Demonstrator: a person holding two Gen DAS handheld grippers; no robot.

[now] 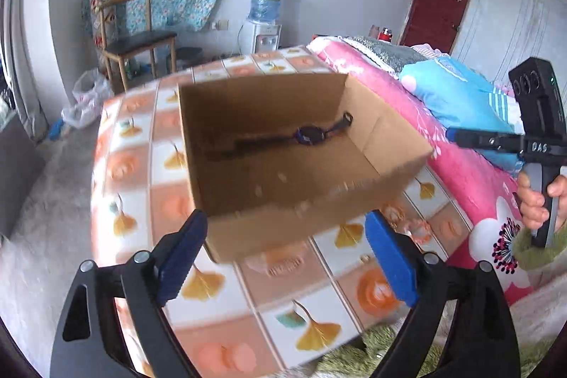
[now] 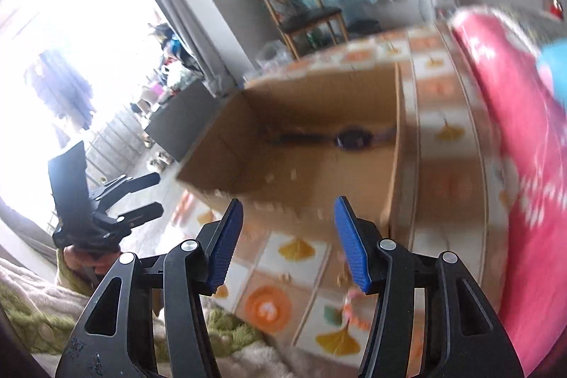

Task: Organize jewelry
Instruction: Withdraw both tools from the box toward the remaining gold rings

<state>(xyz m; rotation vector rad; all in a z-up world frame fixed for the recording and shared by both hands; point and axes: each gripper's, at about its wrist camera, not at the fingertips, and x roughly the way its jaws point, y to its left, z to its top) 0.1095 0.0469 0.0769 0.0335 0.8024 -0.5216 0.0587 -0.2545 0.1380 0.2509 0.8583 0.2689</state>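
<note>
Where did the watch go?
The watch lies flat on the bottom of the open cardboard box on the patterned table, near the box's far wall in both wrist views.

open-topped box (image 1: 283, 144), bed (image 1: 471, 172) flanking table (image 1: 219, 325)

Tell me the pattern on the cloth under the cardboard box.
Orange and white squares with yellow ginkgo leaves on the tablecloth, clearest in the left wrist view.

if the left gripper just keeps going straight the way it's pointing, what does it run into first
Most likely the near wall of the cardboard box: the open, empty left gripper points at it over the patterned tabletop. Depth is unclear, so it might clear the rim.
</note>
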